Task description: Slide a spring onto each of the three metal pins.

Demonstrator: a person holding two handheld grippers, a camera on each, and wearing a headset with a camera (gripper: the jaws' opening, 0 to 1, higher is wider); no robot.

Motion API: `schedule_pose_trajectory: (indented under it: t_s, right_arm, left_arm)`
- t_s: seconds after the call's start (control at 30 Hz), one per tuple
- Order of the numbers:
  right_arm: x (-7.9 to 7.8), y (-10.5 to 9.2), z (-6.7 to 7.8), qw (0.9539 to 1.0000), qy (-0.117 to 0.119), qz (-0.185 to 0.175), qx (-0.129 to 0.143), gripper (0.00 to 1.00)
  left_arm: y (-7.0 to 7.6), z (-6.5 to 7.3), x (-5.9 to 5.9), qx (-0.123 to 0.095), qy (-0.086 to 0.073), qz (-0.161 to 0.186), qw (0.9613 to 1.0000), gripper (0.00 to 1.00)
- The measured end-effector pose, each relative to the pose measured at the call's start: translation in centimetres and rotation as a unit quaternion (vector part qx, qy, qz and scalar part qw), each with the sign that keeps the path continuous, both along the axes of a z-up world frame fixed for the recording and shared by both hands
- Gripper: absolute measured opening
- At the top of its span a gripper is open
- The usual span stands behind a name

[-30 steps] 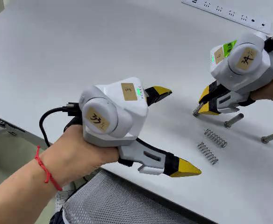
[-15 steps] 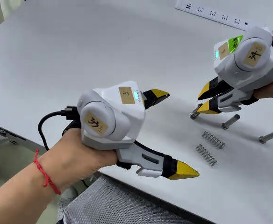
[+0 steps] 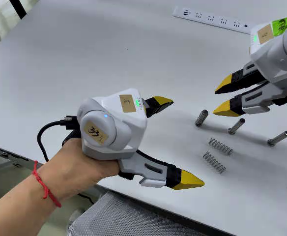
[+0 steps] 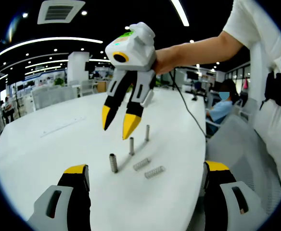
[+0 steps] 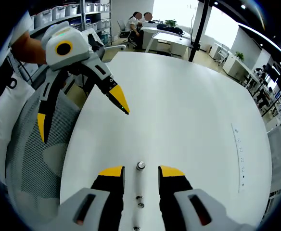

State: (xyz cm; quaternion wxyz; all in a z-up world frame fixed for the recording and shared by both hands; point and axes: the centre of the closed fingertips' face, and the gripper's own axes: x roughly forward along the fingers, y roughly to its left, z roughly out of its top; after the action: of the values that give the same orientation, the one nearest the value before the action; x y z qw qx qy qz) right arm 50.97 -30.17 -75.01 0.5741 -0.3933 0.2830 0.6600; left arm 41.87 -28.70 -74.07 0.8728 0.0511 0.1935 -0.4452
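Table (image 3: pixel 84 59), white and broad, carried all the parts. Left gripper (image 3: pixel 183 142) hung with fingers spread wide and empty, the parts well ahead of them. Right gripper (image 3: pixel 218 102) hovered with fingers parted, holding nothing; just below their tips stood a spring-clad pin (image 3: pixel 201 118). Past it stood a near bare pin (image 3: pixel 236 126) and a far bare pin (image 3: pixel 278 138). A first loose spring (image 3: pixel 220 146) and a second loose spring (image 3: pixel 214 162) lay between both pairs of fingers.

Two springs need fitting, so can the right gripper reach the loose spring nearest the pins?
Probably yes: the right gripper hangs open over the pins, and the spring lies flat with nothing touching or covering it.
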Motion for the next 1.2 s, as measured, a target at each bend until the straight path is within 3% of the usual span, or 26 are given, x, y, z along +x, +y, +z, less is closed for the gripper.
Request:
schedule_pose_trajectory:
  t_s: [0.2, 0.43, 0.63, 0.77, 1.2]
  right_arm:
    - [-0.1, -2.1, 1.3, 0.9984, 0.001, -0.038, 0.041, 0.37]
    - [-0.6, -5.5, 2.8, 0.9919, 0.004, -0.091, 0.089, 0.47]
    - [-1.0, -8.7, 3.8, 0.9802, 0.017, -0.143, 0.136, 0.52]
    - [-2.2, -10.5, 3.8, 0.9755, 0.016, -0.161, 0.149, 0.56]
    - [-4.3, -16.8, 2.2, 0.9539, 0.031, -0.225, 0.196, 0.73]
  left_arm:
    - [0.1, -0.1, -0.2, 0.012, -0.001, -0.013, 0.9998, 1.00]
    - [0.0, -0.2, -0.3, 0.031, -0.001, -0.028, 0.9991, 1.00]
    - [0.0, -0.2, -0.3, 0.049, -0.001, -0.040, 0.9980, 1.00]
    - [-0.2, 0.0, -0.3, 0.060, -0.004, -0.050, 0.9969, 0.97]
    - [-0.5, -0.2, -0.3, 0.102, -0.004, -0.084, 0.9912, 0.95]
